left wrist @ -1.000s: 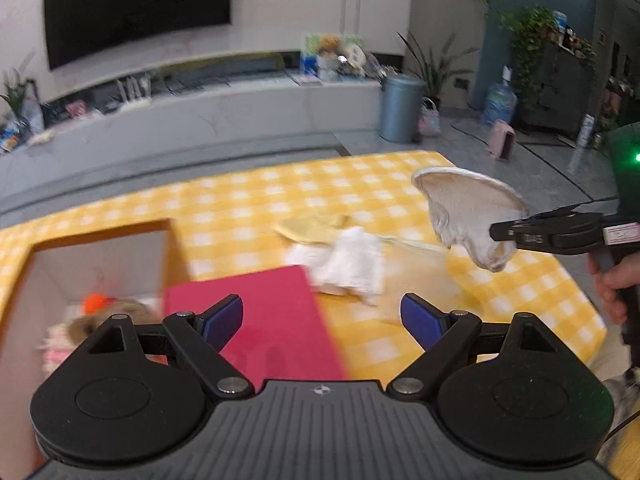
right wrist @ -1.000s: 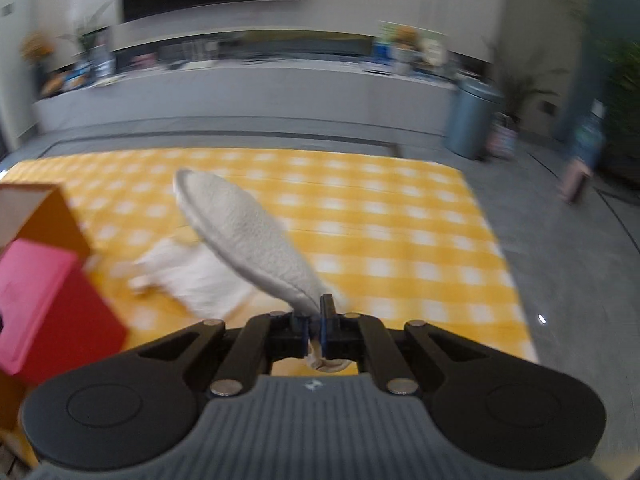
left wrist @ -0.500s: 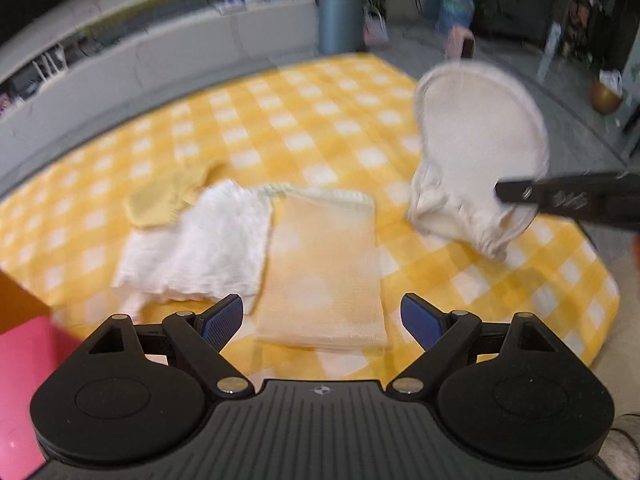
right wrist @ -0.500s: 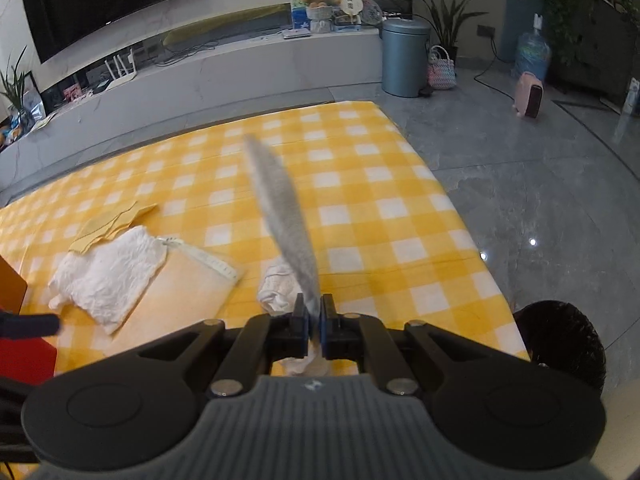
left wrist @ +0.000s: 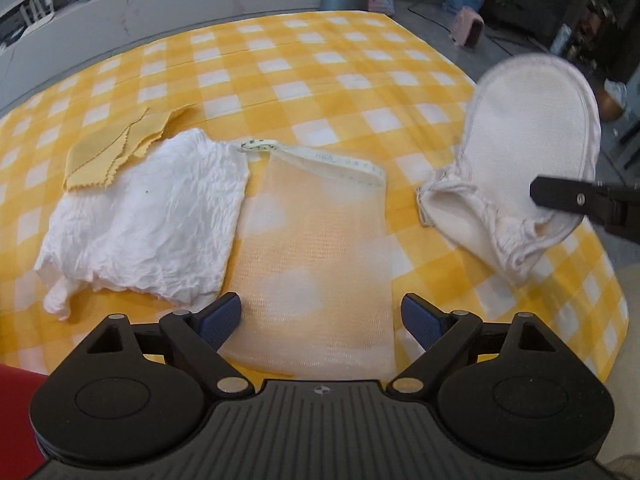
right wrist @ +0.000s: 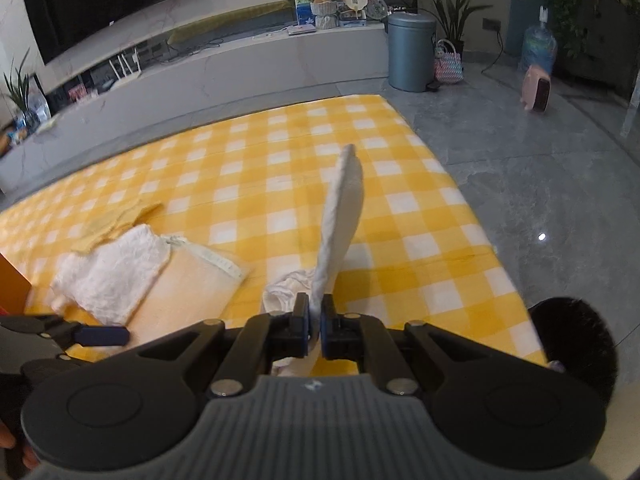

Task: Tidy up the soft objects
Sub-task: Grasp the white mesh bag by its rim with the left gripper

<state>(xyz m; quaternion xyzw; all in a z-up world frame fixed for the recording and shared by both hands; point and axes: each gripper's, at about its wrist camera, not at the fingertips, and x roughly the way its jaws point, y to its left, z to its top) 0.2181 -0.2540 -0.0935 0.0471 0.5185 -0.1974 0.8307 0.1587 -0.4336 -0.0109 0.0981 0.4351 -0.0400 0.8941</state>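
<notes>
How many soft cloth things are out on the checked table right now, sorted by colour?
White or cream: 2, a crinkled white cloth and a rounded cream terry mitt, pinched in the right gripper.
Yellow: 1, a thin zigzag-edged cloth.
Sheer pale mesh: 1, a flat pouch.
Total: 4.

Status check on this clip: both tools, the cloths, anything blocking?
Right tool shut on white mitt, held off the table. Left tool open above mesh bag. White cloth beside the bag; nothing blocking.

Count: 1 mitt [left wrist: 528, 128], 1 mesh bag [left wrist: 316, 264], 1 white cloth [left wrist: 148, 216], 1 yellow cloth [left wrist: 116, 148], 2 grippers [left wrist: 320, 316] [right wrist: 315, 320].
</notes>
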